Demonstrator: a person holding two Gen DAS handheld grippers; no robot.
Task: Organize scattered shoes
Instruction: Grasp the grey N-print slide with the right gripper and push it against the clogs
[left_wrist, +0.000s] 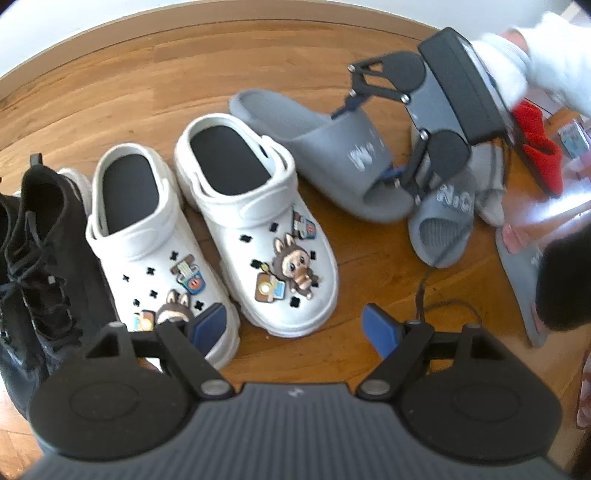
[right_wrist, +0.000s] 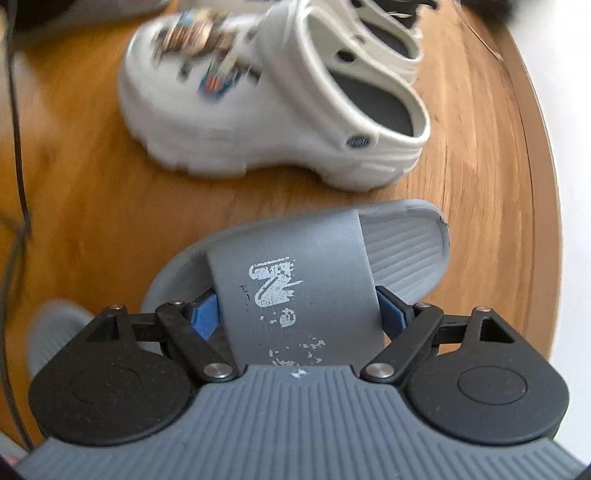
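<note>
On the wooden floor, the left wrist view shows a pair of black sneakers (left_wrist: 40, 258), then two white clogs (left_wrist: 147, 236) (left_wrist: 255, 221) with charms, side by side. Right of them lies a grey slide (left_wrist: 325, 147), with my right gripper (left_wrist: 369, 144) closed across its strap. In the right wrist view the blue pads (right_wrist: 205, 314) press both sides of that slide's strap (right_wrist: 295, 277), between my right gripper's (right_wrist: 297, 314) fingers. A second grey slide (left_wrist: 443, 221) lies just beyond it. My left gripper (left_wrist: 295, 326) hovers open over the clog toes, holding nothing.
A third grey slide (left_wrist: 524, 288) lies at the right edge, beside a dark shape (left_wrist: 561, 277). A thin black cable (left_wrist: 443, 306) trails on the floor. A white sleeve (left_wrist: 535, 55) and something red (left_wrist: 535, 147) are behind the right gripper. The skirting board (left_wrist: 110, 48) runs behind the shoes.
</note>
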